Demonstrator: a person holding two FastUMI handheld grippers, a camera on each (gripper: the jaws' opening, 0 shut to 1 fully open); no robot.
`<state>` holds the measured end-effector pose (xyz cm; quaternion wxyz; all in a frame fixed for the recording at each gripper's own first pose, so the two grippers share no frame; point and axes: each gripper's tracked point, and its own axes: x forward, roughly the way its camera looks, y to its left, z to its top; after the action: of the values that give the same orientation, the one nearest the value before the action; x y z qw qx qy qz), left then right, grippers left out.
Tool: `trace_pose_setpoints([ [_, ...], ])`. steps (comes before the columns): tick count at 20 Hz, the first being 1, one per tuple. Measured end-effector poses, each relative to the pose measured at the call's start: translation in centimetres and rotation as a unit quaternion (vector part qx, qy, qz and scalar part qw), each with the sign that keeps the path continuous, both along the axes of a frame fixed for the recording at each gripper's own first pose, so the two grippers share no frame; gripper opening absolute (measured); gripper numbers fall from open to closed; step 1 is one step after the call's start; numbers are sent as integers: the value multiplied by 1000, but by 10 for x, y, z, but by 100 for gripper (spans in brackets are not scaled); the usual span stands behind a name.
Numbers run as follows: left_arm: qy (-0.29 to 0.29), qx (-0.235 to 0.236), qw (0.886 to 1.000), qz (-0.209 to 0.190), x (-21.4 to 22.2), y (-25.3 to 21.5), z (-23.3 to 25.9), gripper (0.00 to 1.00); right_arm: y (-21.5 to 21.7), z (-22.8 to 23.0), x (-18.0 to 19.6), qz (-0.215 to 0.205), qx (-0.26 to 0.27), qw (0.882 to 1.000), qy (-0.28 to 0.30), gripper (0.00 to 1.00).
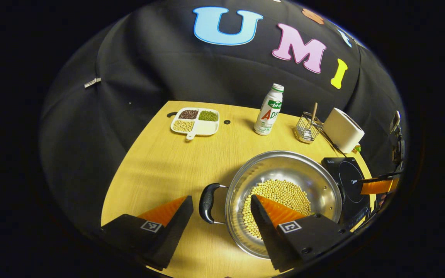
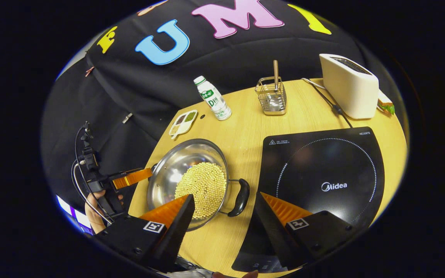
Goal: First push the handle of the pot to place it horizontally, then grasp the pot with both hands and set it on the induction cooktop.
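Observation:
A steel pot (image 1: 284,166) with yellow soybeans (image 1: 284,193) in it stands on the wooden table, just left of the black induction cooktop (image 2: 323,177). Its two black handles point sideways. My left gripper (image 1: 220,197) is open, and its fingers straddle the pot's left handle (image 1: 208,202) in the left gripper view. My right gripper (image 2: 225,195) is open too, with the pot's right handle (image 2: 240,197) between its fingers in the right gripper view. In that view the pot (image 2: 180,158) has a finger (image 2: 131,177) of the left gripper at its far rim, held by a hand (image 2: 93,212).
At the back of the table are a divided white dish of beans (image 1: 195,121), a milk bottle (image 1: 269,112), a wire holder with a wooden stick (image 2: 272,96) and a white toaster (image 2: 348,90) with its cable (image 2: 330,104). The table edge (image 1: 129,154) drops off at the left.

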<state>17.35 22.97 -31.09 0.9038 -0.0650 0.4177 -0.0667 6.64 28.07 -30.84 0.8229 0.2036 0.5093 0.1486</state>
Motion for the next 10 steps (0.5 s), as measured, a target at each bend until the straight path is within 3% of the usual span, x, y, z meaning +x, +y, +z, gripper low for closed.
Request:
trace_pose_setpoints([
  [6,24,-1,1000,9,10,15,-37,89,11,-33,12,-8,-12,1000,17,98],
  [10,23,-34,999,9,6,18,-42,88,19,-52,17,-9,-23,999,30,98],
])
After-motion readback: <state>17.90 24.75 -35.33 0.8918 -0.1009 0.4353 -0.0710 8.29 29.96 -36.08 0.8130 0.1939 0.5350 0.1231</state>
